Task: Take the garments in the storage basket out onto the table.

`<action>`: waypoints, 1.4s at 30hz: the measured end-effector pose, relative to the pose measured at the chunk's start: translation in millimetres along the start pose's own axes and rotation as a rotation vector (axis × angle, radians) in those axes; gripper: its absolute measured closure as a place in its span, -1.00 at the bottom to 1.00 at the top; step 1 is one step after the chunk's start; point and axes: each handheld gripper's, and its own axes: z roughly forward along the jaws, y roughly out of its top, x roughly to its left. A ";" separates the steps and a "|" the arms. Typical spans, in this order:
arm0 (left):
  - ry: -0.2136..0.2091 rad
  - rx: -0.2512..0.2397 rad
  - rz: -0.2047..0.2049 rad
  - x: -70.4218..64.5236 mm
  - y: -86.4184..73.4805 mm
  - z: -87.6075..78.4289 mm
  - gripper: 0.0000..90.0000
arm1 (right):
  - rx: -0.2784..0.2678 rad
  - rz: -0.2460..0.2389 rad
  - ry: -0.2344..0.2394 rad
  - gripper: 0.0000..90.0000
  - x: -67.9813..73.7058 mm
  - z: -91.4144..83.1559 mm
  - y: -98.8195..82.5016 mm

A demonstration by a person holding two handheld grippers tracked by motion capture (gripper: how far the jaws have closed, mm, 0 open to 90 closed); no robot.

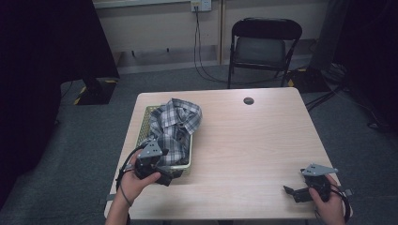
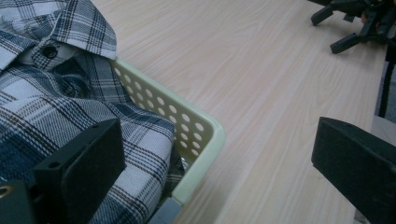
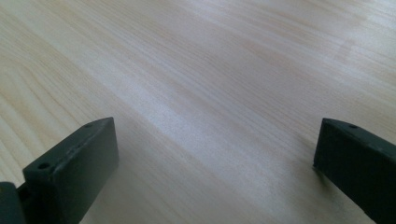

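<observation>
Light wood surface (image 1: 244,140) sits on grey carpet, a round dark grommet hole (image 1: 248,101) near its far edge. A black folding chair (image 1: 264,44) stands beyond the surface by the wall, cables running down from a wall outlet (image 1: 201,4). On the left half of the surface a pale green perforated basket (image 1: 187,165) holds a crumpled blue-white plaid shirt (image 1: 176,123); the shirt heaps above the rim and fills the basket, collar toward the far end. In the left gripper view the basket's near corner (image 2: 205,135) shows rounded with rows of holes, shirt fabric (image 2: 70,107) lying inside against the wall, and a dark button (image 2: 49,52) on the collar area. Left tool (image 1: 157,171), held in the left hand (image 1: 136,180), is at the basket's near end, touching or just over the shirt there, exact contact cannot be told; jaws wide apart, one over the shirt, the other out over bare wood, nothing between them. Right tool (image 1: 293,191), held in the right hand (image 1: 328,206), is low at the near right corner of the surface, well apart from the basket; jaws wide apart, only bare wood grain (image 3: 210,93) between them, holding nothing.
</observation>
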 end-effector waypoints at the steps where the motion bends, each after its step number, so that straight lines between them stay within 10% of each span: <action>1: -0.001 -0.002 0.000 0.4 1.3 1.0 -0.95 | 0.000 0.000 0.000 -1.00 0.0 0.0 0.0; 42: 0.149 0.038 -0.061 51.5 28.4 24.9 -0.94 | 0.000 0.000 0.000 -1.00 0.0 0.0 0.0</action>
